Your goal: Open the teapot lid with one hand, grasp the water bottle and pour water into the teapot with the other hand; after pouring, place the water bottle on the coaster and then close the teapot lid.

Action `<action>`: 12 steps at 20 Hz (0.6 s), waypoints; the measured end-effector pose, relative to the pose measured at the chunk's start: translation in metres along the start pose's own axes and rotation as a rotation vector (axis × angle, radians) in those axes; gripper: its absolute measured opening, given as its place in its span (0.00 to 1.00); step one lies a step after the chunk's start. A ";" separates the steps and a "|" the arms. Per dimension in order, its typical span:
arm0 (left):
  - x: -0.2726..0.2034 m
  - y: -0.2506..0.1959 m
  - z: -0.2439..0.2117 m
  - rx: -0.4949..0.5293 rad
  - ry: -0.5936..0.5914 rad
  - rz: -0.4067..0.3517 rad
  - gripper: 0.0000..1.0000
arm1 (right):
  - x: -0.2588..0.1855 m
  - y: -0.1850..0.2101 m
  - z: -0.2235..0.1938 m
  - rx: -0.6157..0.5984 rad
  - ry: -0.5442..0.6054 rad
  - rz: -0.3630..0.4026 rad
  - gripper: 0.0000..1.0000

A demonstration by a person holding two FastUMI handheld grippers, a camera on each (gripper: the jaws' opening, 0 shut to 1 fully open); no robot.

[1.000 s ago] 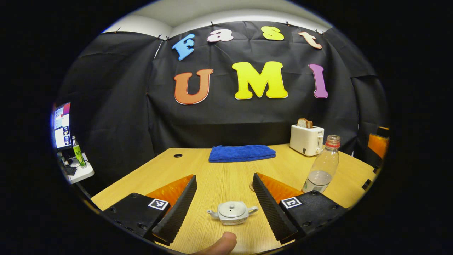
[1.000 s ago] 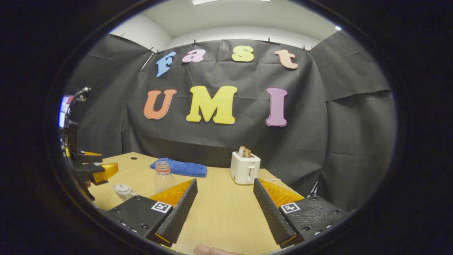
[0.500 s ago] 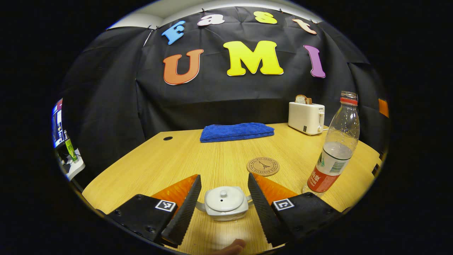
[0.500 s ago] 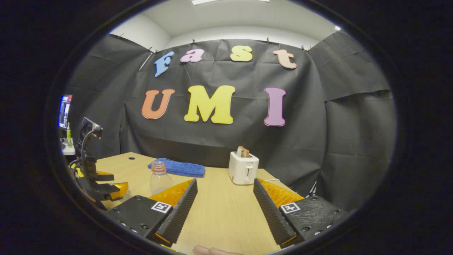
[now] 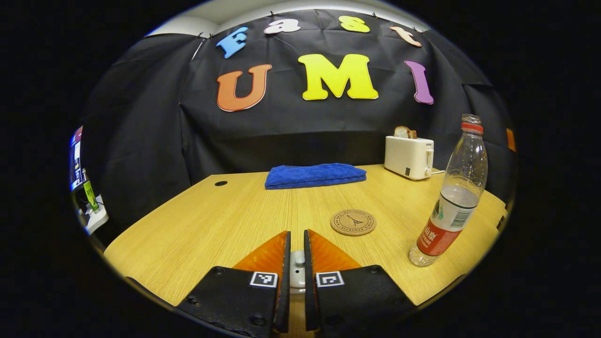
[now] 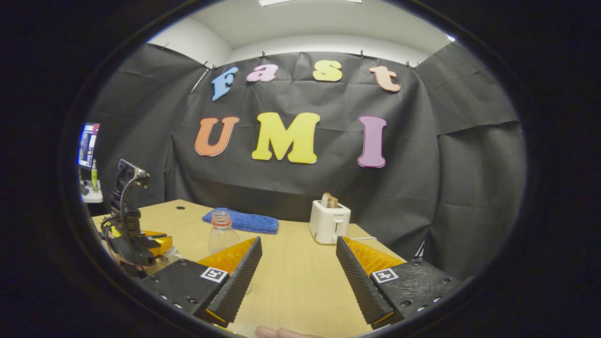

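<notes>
Left hand-held gripper [image 5: 296, 263] clamps the small, smooth lid knob [image 5: 297, 259]: ceramic, fragile, slippery. Right hand-held gripper [image 6: 299, 277] stands apart. Bottle [image 5: 451, 206]: light, grip mid-body.

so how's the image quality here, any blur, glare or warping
Left gripper view: sharp, strong fisheye bending the table edge; soft highlights on the water bottle; the teapot lid between the near-closed jaws sits in shade. Right gripper view: same barrel warp, evenly lit, toaster crisp, a ceiling light flares at the top.
</notes>
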State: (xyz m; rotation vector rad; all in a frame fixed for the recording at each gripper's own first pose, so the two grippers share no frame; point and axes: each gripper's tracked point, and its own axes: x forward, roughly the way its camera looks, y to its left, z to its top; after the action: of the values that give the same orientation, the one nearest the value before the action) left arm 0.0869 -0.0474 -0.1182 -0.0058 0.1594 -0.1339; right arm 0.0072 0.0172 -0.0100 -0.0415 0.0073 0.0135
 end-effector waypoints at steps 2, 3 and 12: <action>0.001 0.000 0.000 0.007 -0.005 0.001 0.06 | 0.000 0.005 -0.003 -0.005 0.006 0.009 0.97; 0.001 0.000 0.001 0.016 -0.009 -0.002 0.06 | 0.000 0.007 -0.005 -0.008 0.010 0.014 0.97; -0.031 0.015 0.051 -0.013 -0.113 0.016 0.03 | 0.001 0.049 -0.024 0.044 0.058 0.115 0.95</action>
State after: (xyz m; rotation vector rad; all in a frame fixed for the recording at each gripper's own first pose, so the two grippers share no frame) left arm 0.0664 -0.0285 -0.0631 -0.0245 0.0473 -0.1162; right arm 0.0073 0.0655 -0.0360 0.0021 0.0682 0.1268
